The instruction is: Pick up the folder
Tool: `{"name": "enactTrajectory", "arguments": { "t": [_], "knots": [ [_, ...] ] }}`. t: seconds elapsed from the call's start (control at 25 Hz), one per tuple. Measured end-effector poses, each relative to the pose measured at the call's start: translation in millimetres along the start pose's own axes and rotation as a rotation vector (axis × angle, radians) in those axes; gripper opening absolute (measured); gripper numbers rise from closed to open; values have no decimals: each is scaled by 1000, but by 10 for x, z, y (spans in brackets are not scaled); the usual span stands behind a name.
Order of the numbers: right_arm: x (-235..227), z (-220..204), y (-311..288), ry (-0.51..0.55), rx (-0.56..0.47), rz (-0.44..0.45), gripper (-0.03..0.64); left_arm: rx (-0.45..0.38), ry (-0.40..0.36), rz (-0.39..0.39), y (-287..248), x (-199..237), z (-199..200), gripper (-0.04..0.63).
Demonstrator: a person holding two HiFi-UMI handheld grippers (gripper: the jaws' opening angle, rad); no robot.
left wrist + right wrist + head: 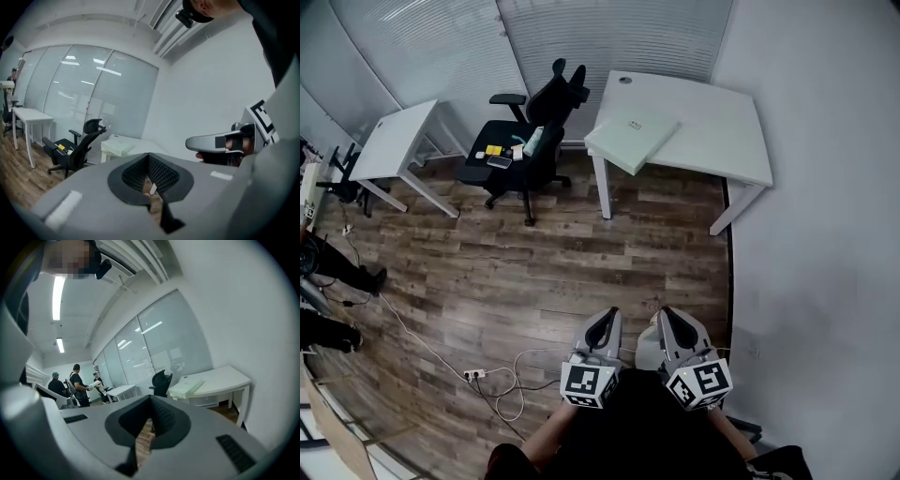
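On the office chair (546,103) seat, items (499,154) — yellow, dark, pale — too small to identify. The folder (630,139) bears a marking (635,124), illegible. At the head view's left edge, a person (333,264) cut off — legs only.

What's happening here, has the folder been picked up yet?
Not yet. A person holds a gripper in each hand, low in the head view above the wooden floor. The left gripper and the right gripper both have their jaws together with nothing between them. The pale folder lies on the white desk across the room, partly over the desk's edge, next to a black office chair. Neither gripper is near it.
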State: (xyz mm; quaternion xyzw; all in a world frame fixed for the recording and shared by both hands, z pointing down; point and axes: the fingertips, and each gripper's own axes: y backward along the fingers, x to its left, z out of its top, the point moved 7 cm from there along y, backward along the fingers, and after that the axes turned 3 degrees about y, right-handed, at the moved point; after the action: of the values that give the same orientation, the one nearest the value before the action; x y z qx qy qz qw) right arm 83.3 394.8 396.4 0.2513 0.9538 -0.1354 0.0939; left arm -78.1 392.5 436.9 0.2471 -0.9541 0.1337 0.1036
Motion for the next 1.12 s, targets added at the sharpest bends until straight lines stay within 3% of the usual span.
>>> {"name": "enactTrajectory", "arguments": {
  "t": [0.44, 0.84, 1.12],
  "knots": [
    [-810, 303, -342, -10, 7, 16, -3, 9, -30, 8, -901, -198, 217, 5],
    [-1644, 540, -507, -4, 3, 69, -2, -7, -30, 69, -1646, -535, 276, 5],
    [-1874, 605, -573, -20, -1, 78, -2, 11, -34, 83, -1848, -615, 301, 5]
  ]
}}
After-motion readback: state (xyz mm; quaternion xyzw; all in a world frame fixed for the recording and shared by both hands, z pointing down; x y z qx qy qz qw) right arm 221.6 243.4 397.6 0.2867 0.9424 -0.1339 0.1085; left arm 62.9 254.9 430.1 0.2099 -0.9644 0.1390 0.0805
